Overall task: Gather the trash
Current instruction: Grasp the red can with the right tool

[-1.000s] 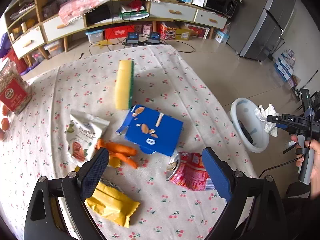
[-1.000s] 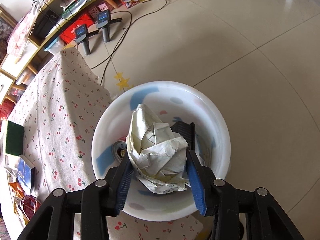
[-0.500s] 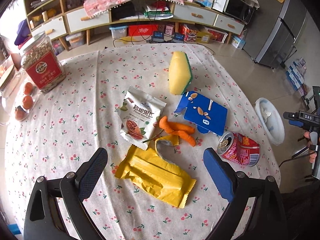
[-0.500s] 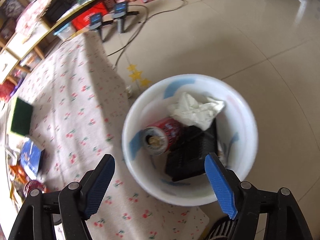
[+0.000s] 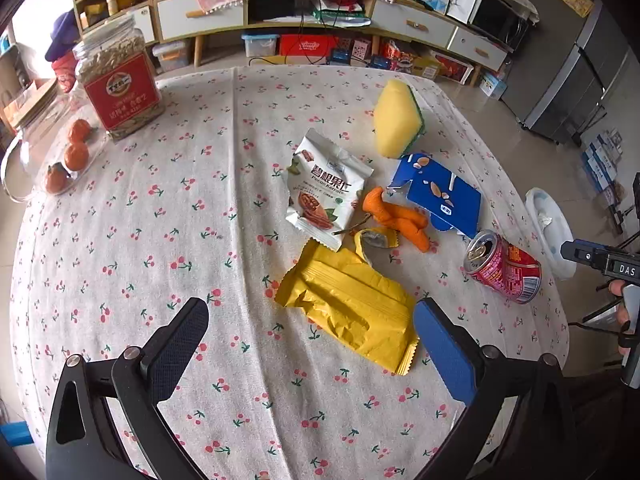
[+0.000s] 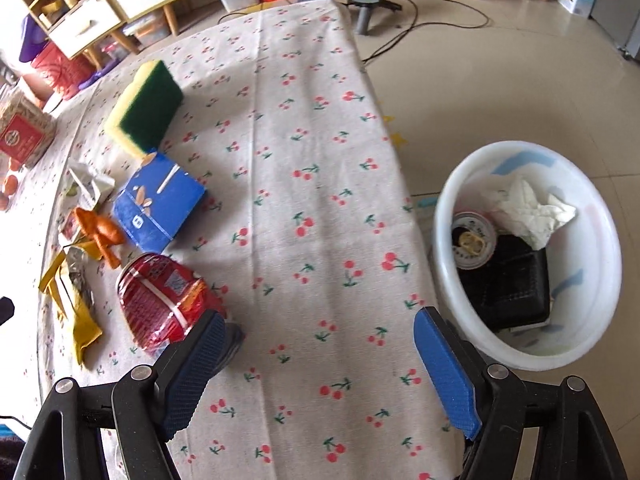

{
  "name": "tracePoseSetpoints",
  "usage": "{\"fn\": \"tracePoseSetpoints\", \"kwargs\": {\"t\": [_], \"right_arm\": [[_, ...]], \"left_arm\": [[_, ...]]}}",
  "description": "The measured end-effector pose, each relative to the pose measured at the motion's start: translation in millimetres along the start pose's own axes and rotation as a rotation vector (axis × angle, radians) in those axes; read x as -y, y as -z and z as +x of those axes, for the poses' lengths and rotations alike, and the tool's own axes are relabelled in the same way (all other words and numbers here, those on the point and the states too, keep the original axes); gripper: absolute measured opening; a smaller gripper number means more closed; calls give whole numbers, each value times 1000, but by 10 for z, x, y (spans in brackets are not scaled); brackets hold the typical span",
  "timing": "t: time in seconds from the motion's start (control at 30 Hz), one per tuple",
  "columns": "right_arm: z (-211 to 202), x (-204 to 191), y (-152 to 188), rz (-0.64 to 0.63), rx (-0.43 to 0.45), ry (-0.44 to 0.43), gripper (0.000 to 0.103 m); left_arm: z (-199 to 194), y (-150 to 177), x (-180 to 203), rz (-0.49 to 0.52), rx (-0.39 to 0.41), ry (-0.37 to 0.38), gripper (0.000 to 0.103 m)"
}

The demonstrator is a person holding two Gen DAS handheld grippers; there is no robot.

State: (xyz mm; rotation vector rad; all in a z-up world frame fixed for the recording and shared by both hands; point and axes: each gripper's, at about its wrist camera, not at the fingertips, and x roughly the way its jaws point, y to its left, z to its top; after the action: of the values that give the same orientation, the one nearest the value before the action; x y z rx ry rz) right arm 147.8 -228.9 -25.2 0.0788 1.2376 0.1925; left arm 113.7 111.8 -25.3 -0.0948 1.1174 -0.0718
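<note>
Crumpled paper now lies in the white bin at right, dropped as the right gripper fingers were opening; they hold nothing. Left gripper gapes empty over the bench, near the yellow wrapper. Centre pouch reads "Pecan Kernel".

In the left wrist view, the white snack bag at the centre carries large Chinese characters with smaller Latin lettering below, too small to spell out. At the right edge, the black gripper body shows "DAS" in white. The jar at upper left bears a red label with a round emblem; its writing is unreadable.
</note>
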Motion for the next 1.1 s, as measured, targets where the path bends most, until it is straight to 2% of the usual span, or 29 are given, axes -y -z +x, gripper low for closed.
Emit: {"fn": "tracePoseSetpoints", "kwargs": {"t": [0.13, 0.3, 0.53, 0.63, 0.83, 0.93, 1.1], "right_arm": [[54, -284, 22, -50, -18, -41, 82], [192, -629, 23, -137, -56, -49, 82], [484, -1009, 47, -243, -116, -14, 82], [599, -1054, 38, -258, -131, 13, 82], [802, -1004, -38, -222, -171, -10, 81], [883, -1008, -64, -210, -182, -14, 76], [851, -985, -100, -189, -161, -17, 74]], "left_arm": [[61, 81, -165, -55, -44, -5, 103], [100, 155, -303, -96, -77, -16, 103], [106, 226, -372, -105, -101, -16, 103], [136, 256, -360, -98, -116, -18, 103], [282, 253, -288, -94, -156, -24, 103], [380, 213, -241, -121, -178, -1, 103], [569, 135, -131, -192, -217, 26, 103]]}}
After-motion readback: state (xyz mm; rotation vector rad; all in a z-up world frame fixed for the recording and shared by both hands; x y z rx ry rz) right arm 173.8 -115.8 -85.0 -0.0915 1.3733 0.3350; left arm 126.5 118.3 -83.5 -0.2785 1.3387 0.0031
